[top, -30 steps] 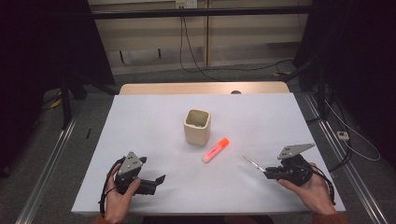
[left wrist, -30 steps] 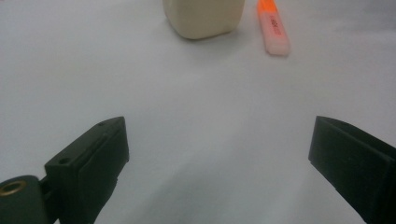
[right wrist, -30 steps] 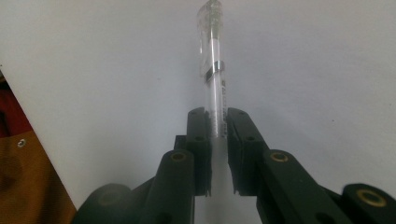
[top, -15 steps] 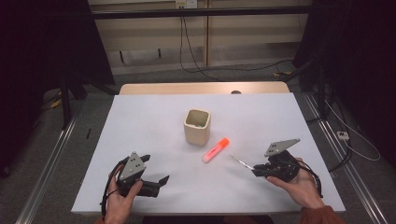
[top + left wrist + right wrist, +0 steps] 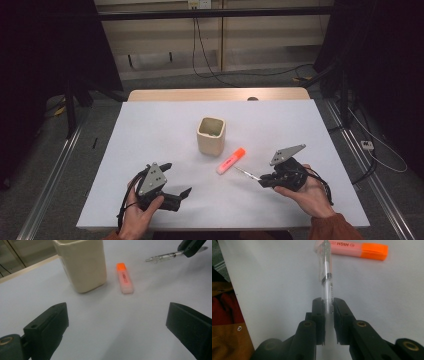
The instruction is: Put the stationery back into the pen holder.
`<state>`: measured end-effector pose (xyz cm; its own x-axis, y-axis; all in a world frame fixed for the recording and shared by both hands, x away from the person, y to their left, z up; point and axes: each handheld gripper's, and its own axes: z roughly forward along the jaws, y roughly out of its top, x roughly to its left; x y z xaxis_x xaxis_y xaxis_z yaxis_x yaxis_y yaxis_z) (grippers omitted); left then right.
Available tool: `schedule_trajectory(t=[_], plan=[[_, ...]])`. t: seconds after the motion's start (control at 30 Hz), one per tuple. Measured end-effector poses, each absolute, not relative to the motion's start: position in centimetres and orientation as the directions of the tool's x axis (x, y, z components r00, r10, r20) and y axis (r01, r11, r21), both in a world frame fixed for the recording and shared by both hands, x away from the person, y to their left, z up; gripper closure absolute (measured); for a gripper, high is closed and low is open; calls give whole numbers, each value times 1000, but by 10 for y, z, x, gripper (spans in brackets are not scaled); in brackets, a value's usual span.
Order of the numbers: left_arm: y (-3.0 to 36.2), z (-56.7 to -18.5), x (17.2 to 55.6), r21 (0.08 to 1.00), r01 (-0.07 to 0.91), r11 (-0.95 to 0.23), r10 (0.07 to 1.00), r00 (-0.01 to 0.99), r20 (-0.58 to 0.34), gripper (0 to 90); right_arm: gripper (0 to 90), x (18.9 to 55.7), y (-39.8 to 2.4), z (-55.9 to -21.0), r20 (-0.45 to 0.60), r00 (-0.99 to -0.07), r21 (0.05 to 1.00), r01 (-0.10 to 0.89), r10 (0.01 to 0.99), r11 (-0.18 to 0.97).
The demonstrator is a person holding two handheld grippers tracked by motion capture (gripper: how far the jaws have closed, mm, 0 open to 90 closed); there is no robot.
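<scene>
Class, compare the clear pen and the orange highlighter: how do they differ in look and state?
The pen is slim and see-through; the highlighter is thicker, pale pink with an orange cap. The pen is clamped in the right gripper; the highlighter lies free on the table. Both are near the cup.

Clear, glossy plastic in the pen (image 5: 326, 277), with a thin dark band round the barrel. Matt black plastic on the right gripper (image 5: 328, 305), brass-coloured fittings set into it. Same matt black on the left gripper (image 5: 117, 325). Smooth plastic on the highlighter (image 5: 124, 278), pale pink body and bright orange cap. Cream cup (image 5: 211, 135), smooth with a soft sheen. Matt white table (image 5: 160, 125), bare wood edge beyond.
</scene>
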<state>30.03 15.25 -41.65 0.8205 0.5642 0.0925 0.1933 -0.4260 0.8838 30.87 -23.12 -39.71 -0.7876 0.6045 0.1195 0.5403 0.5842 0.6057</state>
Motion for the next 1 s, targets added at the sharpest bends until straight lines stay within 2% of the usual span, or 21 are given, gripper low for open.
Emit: schedule_trajectory(t=[0.37,0.57,0.67,1.0], plan=[[138,-418,303,908,100,-406,549,822,155,53,804,315,-220,-394,124,-805,605,525,581,598],[124,-417,308,892,33,-451,514,827,229,53,803,320,-209,-390,115,-822,600,505,558,620],[114,-417,309,871,-29,-490,496,813,306,52,804,322,-204,-388,118,-829,601,498,546,625],[93,-419,315,825,-117,-553,451,791,415,53,804,329,-192,-387,121,-842,601,484,526,636]])
